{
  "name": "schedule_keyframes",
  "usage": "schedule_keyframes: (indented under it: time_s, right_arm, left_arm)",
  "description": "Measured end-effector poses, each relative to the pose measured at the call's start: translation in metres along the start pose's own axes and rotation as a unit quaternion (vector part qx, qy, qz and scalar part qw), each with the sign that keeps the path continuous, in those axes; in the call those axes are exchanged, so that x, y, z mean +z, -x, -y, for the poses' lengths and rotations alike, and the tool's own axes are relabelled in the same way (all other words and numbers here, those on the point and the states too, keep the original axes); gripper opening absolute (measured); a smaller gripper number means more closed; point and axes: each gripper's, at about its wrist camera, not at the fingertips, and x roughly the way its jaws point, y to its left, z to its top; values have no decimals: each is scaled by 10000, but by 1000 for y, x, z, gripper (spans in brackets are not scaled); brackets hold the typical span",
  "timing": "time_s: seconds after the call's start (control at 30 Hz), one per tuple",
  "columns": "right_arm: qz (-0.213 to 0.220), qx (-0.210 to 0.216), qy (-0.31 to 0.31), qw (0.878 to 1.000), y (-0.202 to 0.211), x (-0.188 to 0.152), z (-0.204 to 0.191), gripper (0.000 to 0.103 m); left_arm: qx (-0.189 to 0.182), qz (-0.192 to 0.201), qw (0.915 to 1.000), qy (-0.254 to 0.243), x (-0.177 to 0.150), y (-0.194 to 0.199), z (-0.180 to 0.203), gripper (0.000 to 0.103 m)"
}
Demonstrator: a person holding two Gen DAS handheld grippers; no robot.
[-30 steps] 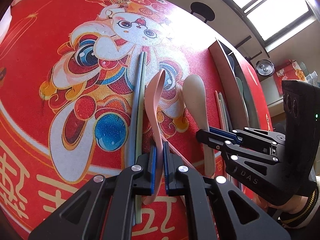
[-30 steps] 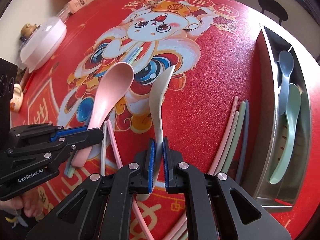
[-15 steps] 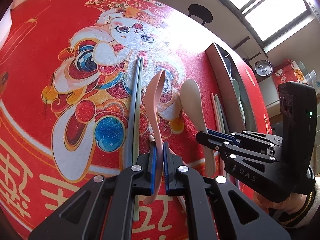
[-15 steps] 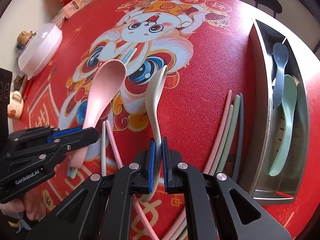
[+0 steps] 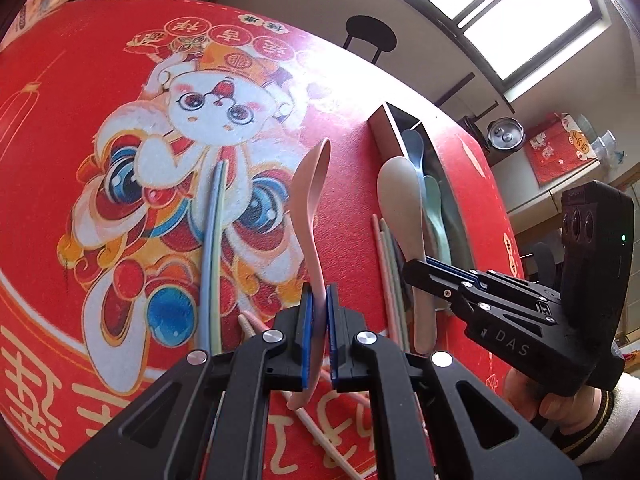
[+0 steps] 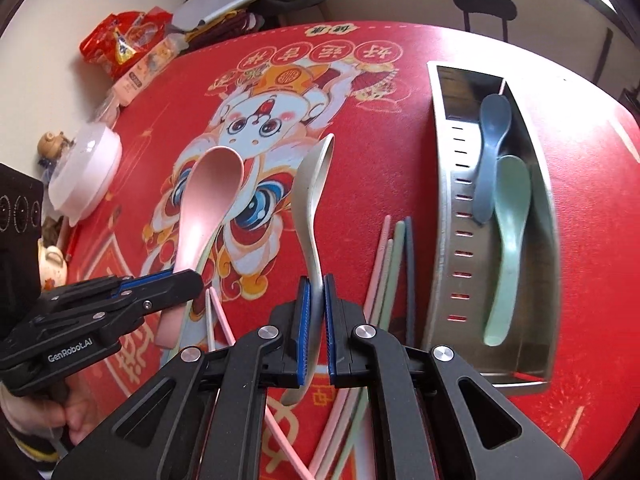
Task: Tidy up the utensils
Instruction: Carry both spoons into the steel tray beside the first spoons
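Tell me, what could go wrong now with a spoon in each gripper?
Both spoons are pinched far down their handles, so the pink spoon in the left gripper or the beige spoon in the right gripper might swivel or slip. Carried side by side, they could knock together near the steel tray.

"DAS" in white on the black body of the right tool (image 5: 416, 274) | "GenRobot.AI" in white on the body of the left tool (image 6: 192, 280) | Chinese characters in round medallions on the red mat (image 6: 400, 168), not legible
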Motion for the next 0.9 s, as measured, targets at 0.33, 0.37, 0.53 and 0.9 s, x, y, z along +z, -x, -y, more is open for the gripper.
schedule_keyframes:
  time_s: [0.33,0.37,0.53,0.9]
  right_arm:
    - [107,-577,-711,9957,28,12,84,7]
    - [65,-628,-739,9953,27,13,90,7]
    - [-119,-690,-903,9934,16,16,108,7]
    - [-380,-615,-1042,9919,-2,21,120,7]
  left_arm:
    - [-617,-278,9968,-416,67,-52,77,7]
    - [-670,-328,9962,-448,74,-61,86,7]
    - [-779,-652,9933,-553,102,-105,117,7]
    - [-549,-1088,9916,-443,128,-166,129,7]
